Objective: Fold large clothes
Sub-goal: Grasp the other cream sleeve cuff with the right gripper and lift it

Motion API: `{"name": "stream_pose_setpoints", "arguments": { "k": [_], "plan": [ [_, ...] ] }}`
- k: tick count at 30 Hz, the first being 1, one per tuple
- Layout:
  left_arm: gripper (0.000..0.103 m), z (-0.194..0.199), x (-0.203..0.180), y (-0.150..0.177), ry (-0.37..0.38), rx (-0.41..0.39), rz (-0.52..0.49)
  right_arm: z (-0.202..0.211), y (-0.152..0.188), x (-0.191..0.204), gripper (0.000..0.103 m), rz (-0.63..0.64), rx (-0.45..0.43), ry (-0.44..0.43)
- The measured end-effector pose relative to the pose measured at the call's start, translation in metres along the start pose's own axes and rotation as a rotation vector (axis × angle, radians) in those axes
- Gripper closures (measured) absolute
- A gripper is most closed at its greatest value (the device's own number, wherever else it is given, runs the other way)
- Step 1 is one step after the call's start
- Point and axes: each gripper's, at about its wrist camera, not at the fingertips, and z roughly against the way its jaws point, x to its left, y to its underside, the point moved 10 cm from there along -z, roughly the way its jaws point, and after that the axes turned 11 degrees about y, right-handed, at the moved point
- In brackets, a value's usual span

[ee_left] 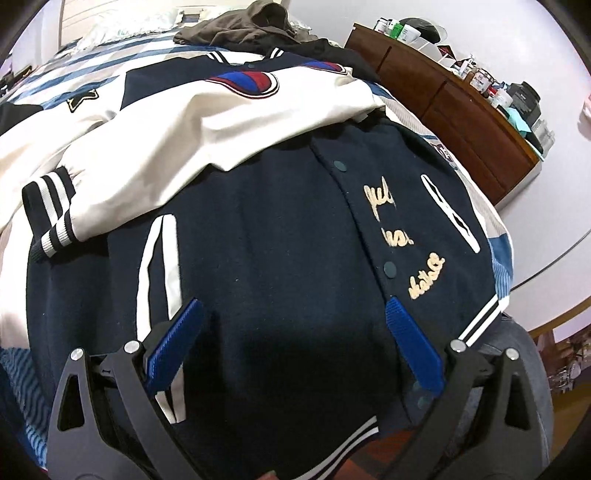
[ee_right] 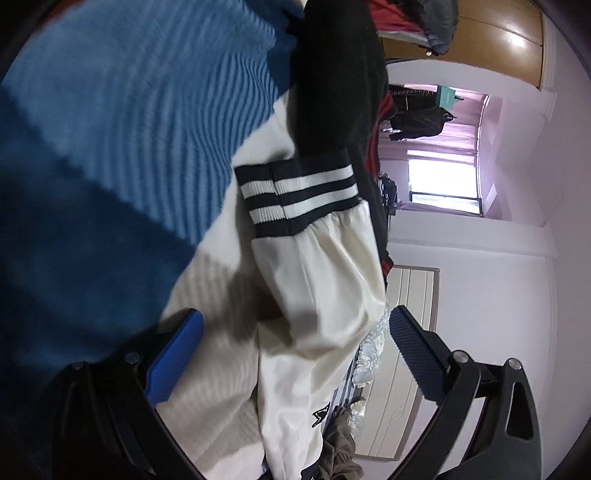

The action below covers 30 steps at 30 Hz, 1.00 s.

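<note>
A navy varsity jacket [ee_left: 280,229] with cream sleeves lies front-up on the bed. Its snap placket [ee_left: 362,221] runs down the middle, with cream lettering to the right. One cream sleeve [ee_left: 177,140] is folded across the chest, its striped cuff [ee_left: 51,218] at the left. My left gripper [ee_left: 293,325] is open just above the jacket's lower front, near the striped hem [ee_left: 480,321]. My right gripper [ee_right: 295,332] is open, its jaws on either side of the other cream sleeve [ee_right: 325,280], below its striped cuff [ee_right: 299,192]. I cannot tell if the fingers touch it.
The bed has a blue and white patterned cover [ee_right: 110,110]. A brown garment [ee_left: 236,26] lies at the head of the bed. A wooden dresser [ee_left: 454,99] with jars and bottles stands to the right. Dark clothing [ee_right: 340,74] lies beyond the cuff.
</note>
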Motion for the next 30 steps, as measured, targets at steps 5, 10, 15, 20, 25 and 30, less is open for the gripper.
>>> {"name": "stream_pose_setpoints", "arguments": {
  "k": [5,10,15,20,25,30],
  "plan": [
    [0.006,0.005,0.008,0.001,0.024,0.0,0.04,-0.028,-0.004,-0.011,0.005,-0.078,0.051,-0.013],
    [0.006,0.009,0.004,-0.002,0.061,-0.011,0.057,-0.046,-0.005,-0.016,0.006,-0.134,0.086,-0.1],
    [0.006,0.008,0.004,-0.001,0.056,-0.009,0.045,-0.06,-0.005,-0.024,0.094,-0.168,0.151,-0.118],
    [0.006,0.006,0.008,0.002,0.047,-0.004,0.052,-0.065,-0.01,-0.041,0.097,-0.295,0.206,-0.23],
    [0.006,0.004,0.015,0.005,0.03,0.002,0.045,-0.063,0.002,-0.092,0.099,-0.542,0.232,-0.347],
    [0.006,0.006,0.021,0.009,0.045,-0.012,0.053,-0.049,0.032,-0.153,0.099,-0.762,0.223,-0.429]
  ]
}}
